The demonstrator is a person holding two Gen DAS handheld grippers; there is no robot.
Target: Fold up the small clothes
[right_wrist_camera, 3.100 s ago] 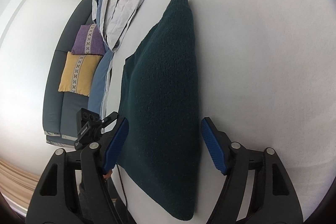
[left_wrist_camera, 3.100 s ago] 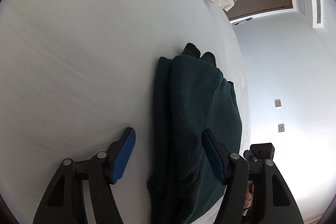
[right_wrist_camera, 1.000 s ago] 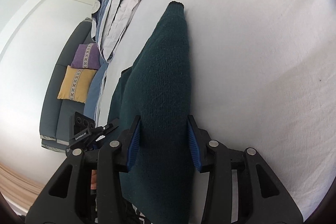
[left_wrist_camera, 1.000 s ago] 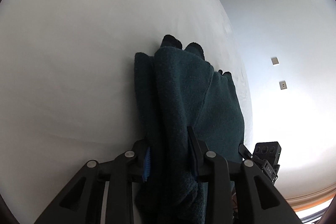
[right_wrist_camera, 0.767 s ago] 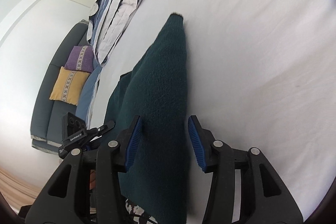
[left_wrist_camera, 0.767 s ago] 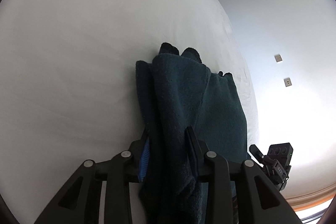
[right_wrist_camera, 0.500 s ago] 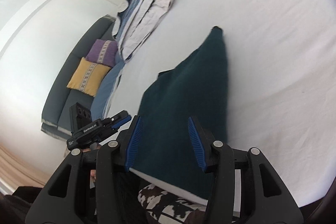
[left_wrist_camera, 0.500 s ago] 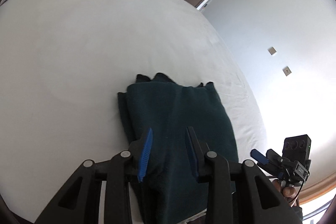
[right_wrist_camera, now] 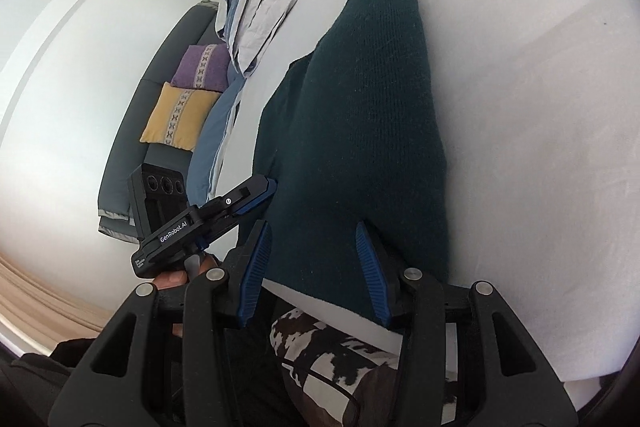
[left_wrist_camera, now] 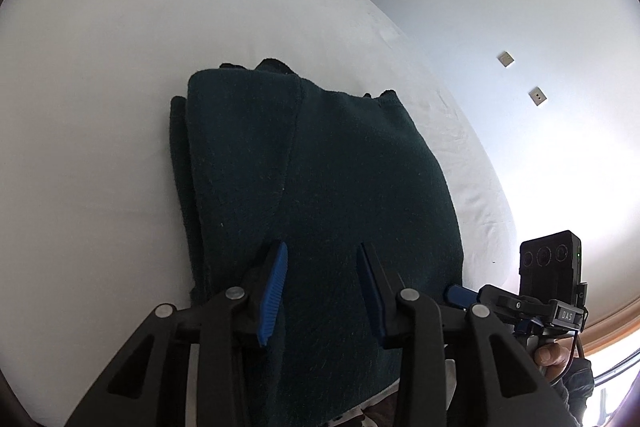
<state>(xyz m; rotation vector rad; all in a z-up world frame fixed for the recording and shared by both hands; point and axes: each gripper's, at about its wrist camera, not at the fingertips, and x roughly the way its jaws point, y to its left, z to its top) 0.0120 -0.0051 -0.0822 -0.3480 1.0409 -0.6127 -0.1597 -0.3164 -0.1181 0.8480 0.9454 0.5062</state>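
Dark green knit garment (left_wrist_camera: 320,163) lies folded lengthwise on the white bed (left_wrist_camera: 100,87), near edge hanging over the mattress side at 6 o'clock.

Left tongs (left_wrist_camera: 322,291): pads straddle the near hem, part-spread. Whether they actually pinch the cloth, cannot tell.

Right tongs (right_wrist_camera: 314,269): same posture at the hem's other end, part-spread over the knit. Grip likewise cannot be told.

Risks, judged:
- If the hold is loose, the thick stacked layers could slide out mid-lift, and the fold would open.
- Uneven pull between the two hands would skew the fold line.
- The overhanging hem could drag the garment off the bed if released.

Writing: "GenRobot.AI" on the left device, seen at 9 o'clock in the right wrist view; "DAS" on the right device, at 4 o'clock in the left wrist view. Smaller print unreadable.
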